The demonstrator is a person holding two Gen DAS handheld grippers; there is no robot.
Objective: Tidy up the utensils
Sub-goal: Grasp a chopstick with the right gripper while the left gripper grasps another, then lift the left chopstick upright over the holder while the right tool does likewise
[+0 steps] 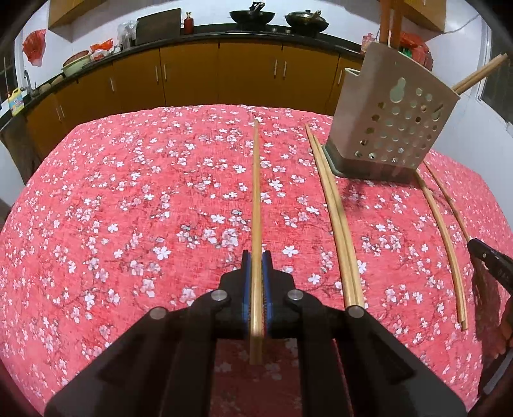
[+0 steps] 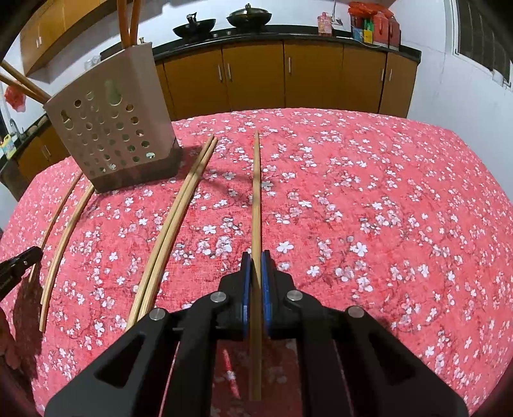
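My left gripper point(image 1: 256, 256) is shut on a wooden chopstick point(image 1: 256, 199) that points away over the table. My right gripper point(image 2: 256, 256) is shut on another wooden chopstick point(image 2: 256, 199), also pointing away. A beige perforated utensil holder point(image 1: 384, 128) stands on the table, right of the left gripper and left of the right gripper point(image 2: 109, 128), with chopsticks and wooden handles sticking out. A pair of chopsticks point(image 1: 336, 218) lies next to the holder, also in the right wrist view point(image 2: 173, 224). Two thinner chopsticks point(image 1: 442, 231) lie on its other side, also in the right wrist view point(image 2: 61, 237).
The table has a red tablecloth with white blossoms point(image 1: 144, 208). Behind it runs a kitchen counter with yellow cabinets point(image 1: 192, 73), woks point(image 1: 251, 16) and bottles. The right gripper's tip shows at the right edge of the left wrist view point(image 1: 487, 259).
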